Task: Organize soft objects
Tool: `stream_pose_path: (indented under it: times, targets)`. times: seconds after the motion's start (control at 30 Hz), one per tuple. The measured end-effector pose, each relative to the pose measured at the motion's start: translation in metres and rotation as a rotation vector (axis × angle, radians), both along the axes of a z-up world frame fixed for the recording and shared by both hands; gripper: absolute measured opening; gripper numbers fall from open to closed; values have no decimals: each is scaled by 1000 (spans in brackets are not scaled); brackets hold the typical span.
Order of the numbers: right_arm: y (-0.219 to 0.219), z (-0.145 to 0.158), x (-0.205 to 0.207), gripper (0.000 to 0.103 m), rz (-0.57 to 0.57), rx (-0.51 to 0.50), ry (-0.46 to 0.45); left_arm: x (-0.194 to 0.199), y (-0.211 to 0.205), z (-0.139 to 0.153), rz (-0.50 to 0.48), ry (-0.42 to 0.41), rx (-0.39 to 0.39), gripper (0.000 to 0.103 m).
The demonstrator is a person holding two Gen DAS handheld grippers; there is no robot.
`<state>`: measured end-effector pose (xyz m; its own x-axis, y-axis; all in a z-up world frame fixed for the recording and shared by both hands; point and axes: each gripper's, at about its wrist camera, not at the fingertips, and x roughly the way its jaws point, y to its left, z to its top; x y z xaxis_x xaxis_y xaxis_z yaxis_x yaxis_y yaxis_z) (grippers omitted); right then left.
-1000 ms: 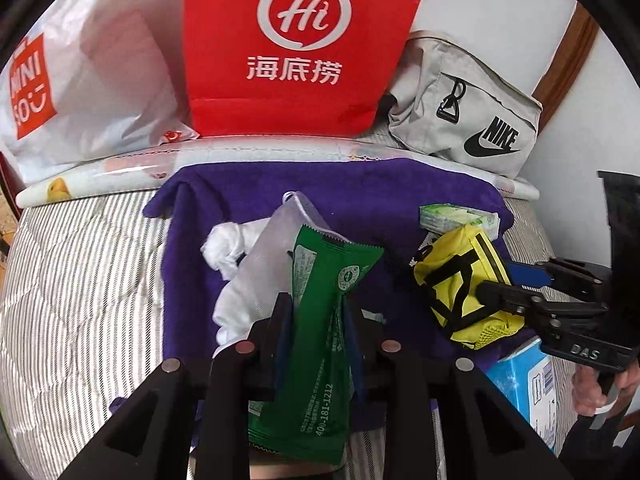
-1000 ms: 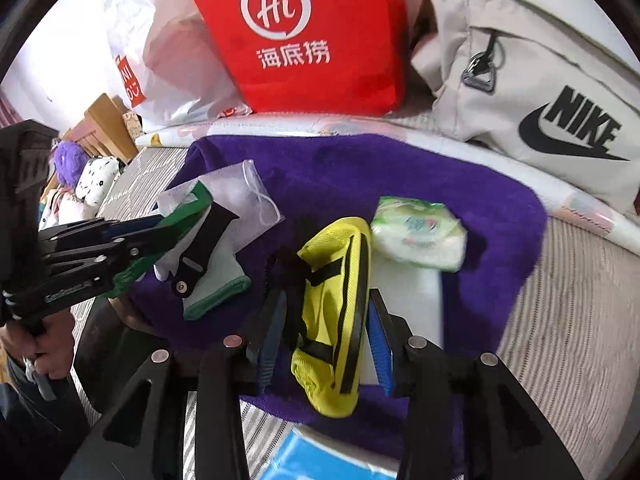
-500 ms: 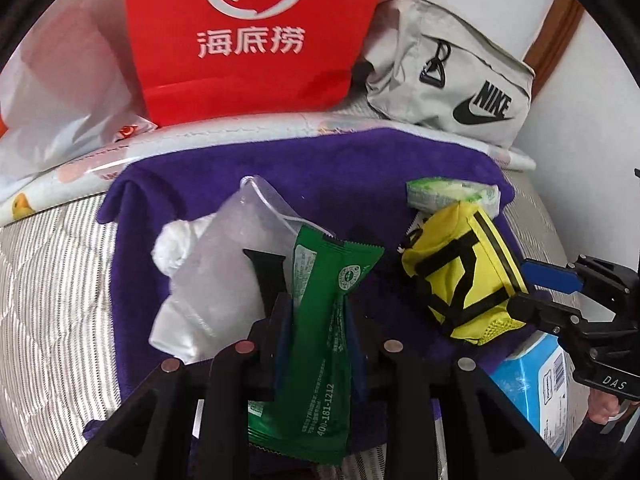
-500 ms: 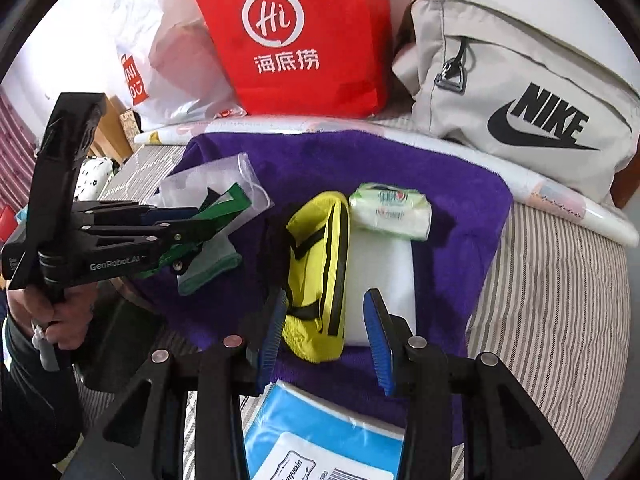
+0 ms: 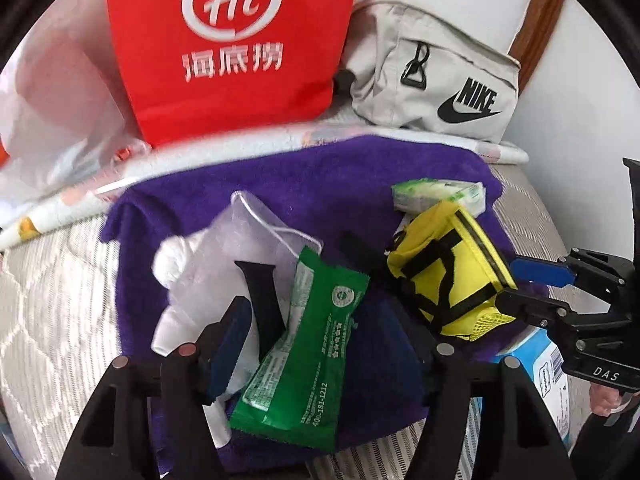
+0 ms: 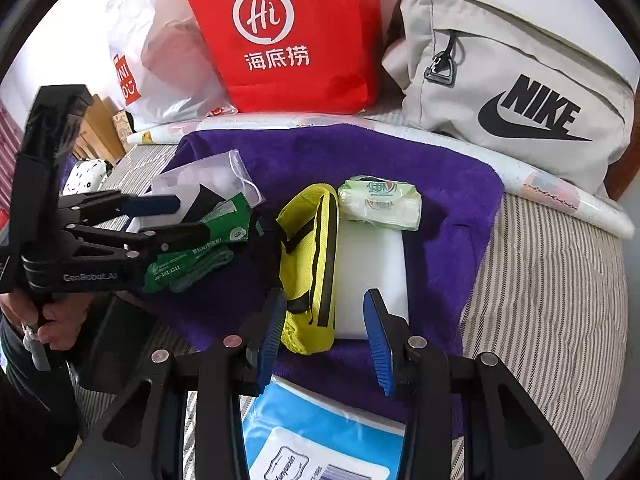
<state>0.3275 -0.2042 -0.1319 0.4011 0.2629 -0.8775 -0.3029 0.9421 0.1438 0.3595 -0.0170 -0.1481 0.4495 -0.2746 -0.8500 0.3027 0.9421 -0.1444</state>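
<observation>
Purple towel [image 6: 448,208] on the striped bed [image 6: 560,280] is the landmark; all the soft items sit on it. Left gripper [image 5: 316,320] has jaws spread wide, green packet [image 5: 304,344] lying loose between them on the towel's near-left part, looks released, not pinched. Right gripper [image 6: 326,332] also wide, nothing clamped; yellow pouch [image 6: 310,264] lies at towel centre, its near end just between the blue pads [image 6: 380,344]. Tissue pack [image 6: 380,204] sits behind the pouch, touching a white flat pad [image 6: 372,276] beside it. Clear mesh bag with white stuff [image 5: 224,264] on towel's left, partly under the green packet. Step, as a judgement: set-down of packet and pouch just finished, next pick not started. Next move likely needs one gripper to back off, then reach a remaining item, e.g. the tissue pack. Room: towel's far strip is bare, good drop zone; red bag [image 6: 288,36] and grey Nike bag [image 6: 516,76] wall off the far edge. Blue-white package [image 6: 320,440] crowds the near edge. Both grippers close together mid-towel, so crossing risks a bump.
</observation>
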Motion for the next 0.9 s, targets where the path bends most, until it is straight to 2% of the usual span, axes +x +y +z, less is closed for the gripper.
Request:
stream_pose_path:
  times: [0.1, 0.27, 0.5, 0.6, 0.67, 0.77, 0.9]
  targets:
    - [-2, 5, -4, 42, -8, -1, -3, -5, 1, 7, 0, -7, 4, 65]
    - [-4, 15, -16, 55, -32, -16, -25, -22, 4, 21, 2, -40, 26, 69]
    - [-8, 36, -42, 61, -66, -10, -49, -59, 10, 48, 29, -113, 85, 74]
    - [-8, 49, -58, 75, -81, -3, -76, -84, 16, 62, 49, -153, 104, 78]
    - [-9, 61, -71, 86, -103, 11, -111, -97, 18, 70, 61, -167, 99, 79]
    - [-12, 77, -90, 89, -140, 36, -157, -123, 25, 85, 87, -199, 75, 84]
    - [-15, 91, -112, 90, -192, 36, -146, -154, 30, 100, 101, -224, 49, 85]
